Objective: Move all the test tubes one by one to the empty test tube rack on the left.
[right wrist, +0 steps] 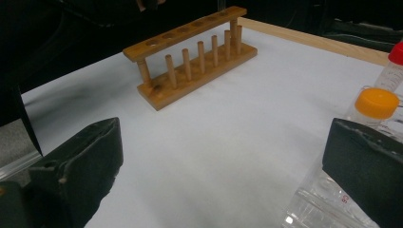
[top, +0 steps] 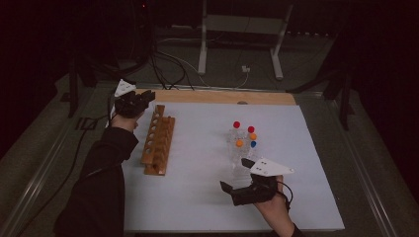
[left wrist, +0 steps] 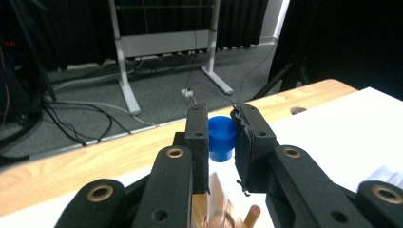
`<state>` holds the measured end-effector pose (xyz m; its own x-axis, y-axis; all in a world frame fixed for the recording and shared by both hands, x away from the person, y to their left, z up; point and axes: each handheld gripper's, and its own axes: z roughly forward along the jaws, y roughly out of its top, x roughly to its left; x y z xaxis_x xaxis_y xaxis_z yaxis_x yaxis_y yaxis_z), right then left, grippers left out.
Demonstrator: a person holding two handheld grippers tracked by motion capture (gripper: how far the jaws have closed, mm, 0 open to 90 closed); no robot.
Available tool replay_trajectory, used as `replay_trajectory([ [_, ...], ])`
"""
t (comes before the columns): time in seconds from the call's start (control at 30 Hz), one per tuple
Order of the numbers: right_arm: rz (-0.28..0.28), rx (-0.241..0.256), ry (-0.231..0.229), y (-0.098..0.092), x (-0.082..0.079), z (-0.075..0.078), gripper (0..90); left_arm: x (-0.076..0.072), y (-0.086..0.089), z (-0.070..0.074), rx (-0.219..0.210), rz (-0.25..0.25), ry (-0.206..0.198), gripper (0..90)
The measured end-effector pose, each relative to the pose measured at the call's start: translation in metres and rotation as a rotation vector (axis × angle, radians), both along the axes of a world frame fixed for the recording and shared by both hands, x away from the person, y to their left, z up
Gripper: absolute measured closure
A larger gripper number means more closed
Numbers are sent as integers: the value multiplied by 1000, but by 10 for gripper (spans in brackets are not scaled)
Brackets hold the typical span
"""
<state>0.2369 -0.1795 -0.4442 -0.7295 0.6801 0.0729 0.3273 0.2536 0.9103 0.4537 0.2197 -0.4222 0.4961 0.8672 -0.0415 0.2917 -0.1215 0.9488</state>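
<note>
- The counter carries a wooden rack at its left and a cluster of capped tubes right of centre.
- The left gripper is clamped on a blue-capped tube over the rack's far end; it should go straight down into a hole.
- The right gripper, jaws wide apart and holding nothing, hovers low just beside the cluster.

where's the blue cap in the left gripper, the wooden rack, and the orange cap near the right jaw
blue cap (left wrist: pixel 222 136), left gripper view, front face between the jaws
wooden test tube rack (right wrist: pixel 159 91), right gripper view, near end of its base
orange cap (right wrist: pixel 377 102), right gripper view, top face
</note>
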Motion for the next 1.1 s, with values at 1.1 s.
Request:
replay_trajectory([
  [1.1, 0, 13, 4, -2, -1, 2, 0, 1, -9, -41, 56, -7, 25, 774],
])
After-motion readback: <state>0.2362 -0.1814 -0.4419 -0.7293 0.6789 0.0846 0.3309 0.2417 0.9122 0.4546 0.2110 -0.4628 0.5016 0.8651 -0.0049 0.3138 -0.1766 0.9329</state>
